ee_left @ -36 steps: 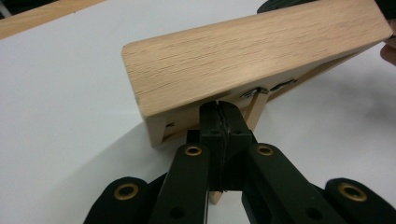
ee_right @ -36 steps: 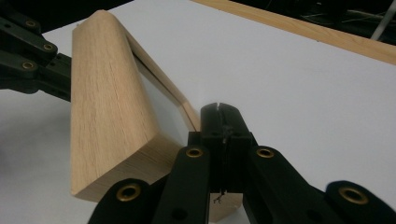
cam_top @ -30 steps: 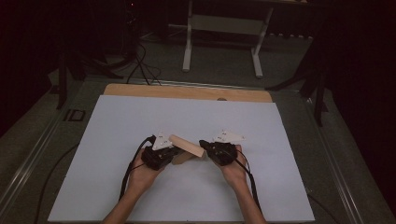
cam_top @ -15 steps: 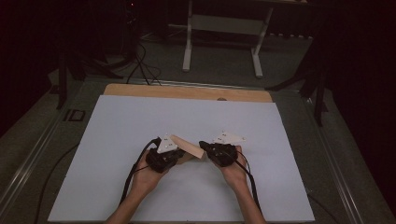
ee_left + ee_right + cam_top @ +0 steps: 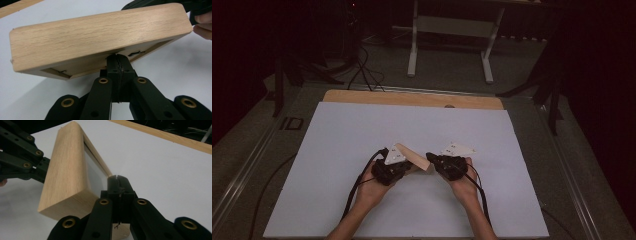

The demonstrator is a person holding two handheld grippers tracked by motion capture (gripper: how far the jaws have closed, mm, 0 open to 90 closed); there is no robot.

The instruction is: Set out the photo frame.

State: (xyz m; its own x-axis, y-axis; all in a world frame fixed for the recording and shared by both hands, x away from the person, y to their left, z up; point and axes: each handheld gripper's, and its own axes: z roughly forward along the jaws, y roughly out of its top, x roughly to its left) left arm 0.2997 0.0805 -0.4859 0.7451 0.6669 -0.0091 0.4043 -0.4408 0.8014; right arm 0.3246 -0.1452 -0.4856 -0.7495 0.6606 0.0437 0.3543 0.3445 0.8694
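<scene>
A light wooden picture frame [image 5: 412,157] hangs tilted just above the white sheet, between my two grippers. My left gripper [image 5: 404,169] is shut, its tips pressed against the recessed back of the frame [image 5: 100,37]; the left gripper view has the left gripper [image 5: 117,58] with no gap between its jaws. My right gripper [image 5: 432,161] is shut too. In the right gripper view the right gripper [image 5: 117,180] meets the front rail of the frame [image 5: 65,175] beside the glass. I see nothing between either pair of jaws. A hand [image 5: 203,23] shows at the frame's far end.
The white sheet [image 5: 337,150] covers the table, with a wooden strip [image 5: 412,98] along its far edge. A metal stand [image 5: 449,30] and cables [image 5: 362,70] are on the dark floor beyond. Black cables trail from both grippers toward the person.
My left gripper has shifted slightly right and toward the person, with the frame still against it. The right gripper has not moved.
</scene>
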